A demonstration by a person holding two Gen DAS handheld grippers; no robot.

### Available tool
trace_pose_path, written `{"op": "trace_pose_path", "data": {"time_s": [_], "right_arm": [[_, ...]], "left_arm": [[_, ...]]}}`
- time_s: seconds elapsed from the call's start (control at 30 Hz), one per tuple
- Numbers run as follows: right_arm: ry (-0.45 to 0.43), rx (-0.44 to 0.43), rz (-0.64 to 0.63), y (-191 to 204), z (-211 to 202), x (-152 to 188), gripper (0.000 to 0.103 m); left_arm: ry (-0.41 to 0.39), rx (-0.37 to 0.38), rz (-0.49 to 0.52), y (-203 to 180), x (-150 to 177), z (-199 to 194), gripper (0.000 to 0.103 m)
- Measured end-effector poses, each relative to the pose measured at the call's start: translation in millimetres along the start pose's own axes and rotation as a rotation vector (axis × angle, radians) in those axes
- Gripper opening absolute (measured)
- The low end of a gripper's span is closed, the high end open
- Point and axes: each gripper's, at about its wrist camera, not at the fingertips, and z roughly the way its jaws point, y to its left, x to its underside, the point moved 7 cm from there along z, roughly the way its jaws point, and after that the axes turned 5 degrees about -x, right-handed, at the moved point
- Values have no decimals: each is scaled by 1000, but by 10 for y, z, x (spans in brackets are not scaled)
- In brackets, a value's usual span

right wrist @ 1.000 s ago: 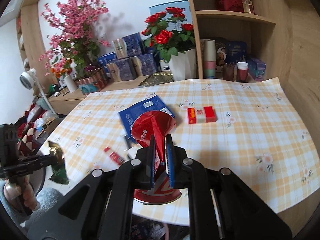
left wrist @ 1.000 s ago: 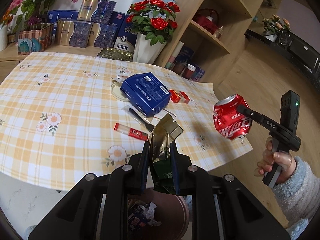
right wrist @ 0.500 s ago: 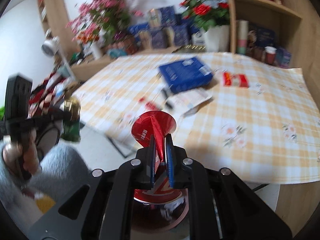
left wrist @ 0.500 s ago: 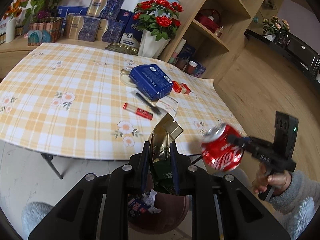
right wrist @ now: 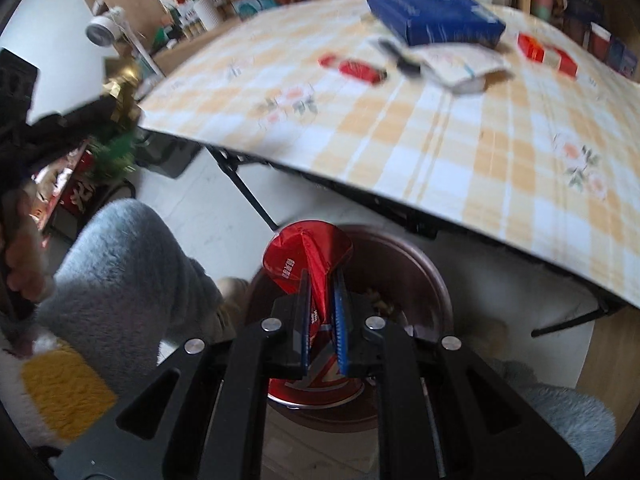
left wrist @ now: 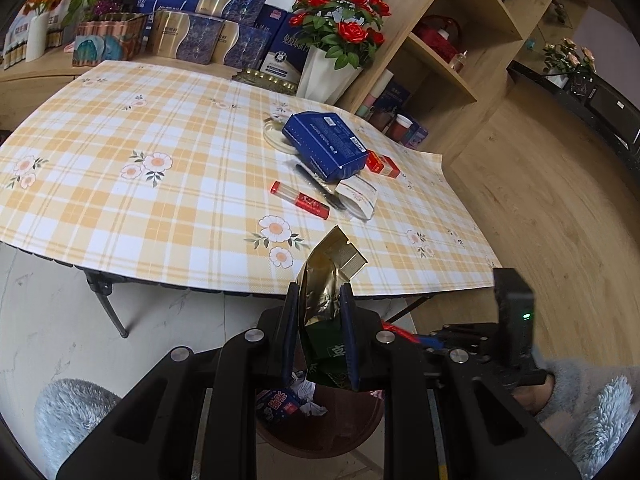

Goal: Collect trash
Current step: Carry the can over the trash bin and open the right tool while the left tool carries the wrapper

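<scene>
Since a second ago, the right claw [right wrist: 322, 322] has dropped from counter height to just above the brown trash bin [right wrist: 432, 280], tipping steeply downward; the crushed red can [right wrist: 310, 258] it carried at the counter's edge now hangs over the bin's mouth. In the left wrist view the can that was plain at 3 o'clock is nearly hidden behind the left claw's [left wrist: 320, 334] frame, only a red sliver showing. The left claw has also pulled back from the counter [left wrist: 120, 208] and lowered a little, so the white floor and a black folding leg now show under the cloth's edge.

Both claws are pinched narrow on their loads. The right grips the crumpled can between its blue pads, pointing well down into the bin. The left holds a gold and green foil packet [left wrist: 324, 292] upright between its fingers, angled moderately down, with the bin and its crumpled wrappers just below at 6 o'clock.

A fuzzy grey sleeve [right wrist: 120, 264] sits at 9 o'clock in the right view. On the counter, at 12 to 1 o'clock from the left claw, remain a blue box [left wrist: 326, 146], a red tube [left wrist: 300, 199], a small red and white box [left wrist: 384, 165] and a white packet [left wrist: 360, 196].
</scene>
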Motion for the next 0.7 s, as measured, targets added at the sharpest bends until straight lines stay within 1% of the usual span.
{"op": "trace_pose_path", "data": {"time_s": [0.13,0.5,0.6,0.63,0.67,0.7], "right_arm": [[35,46,32,-86,108,28,13],[35,51,116,-278,61,45,13],[20,42,149,-328,2,40,16],[10,44,157,-343,-20,29,22],[-11,43,164,-360,-70,15,39],[-29,42,164,-361,-110,-2,48]], "left_arm": [[11,0,-11,38,27,39,20],[36,6,-2,8,72,144,20],[45,6,13,-22,84,171,20],[49,5,20,-33,92,185,20],[54,5,24,-40,99,201,20],[58,4,28,-45,106,216,20]]}}
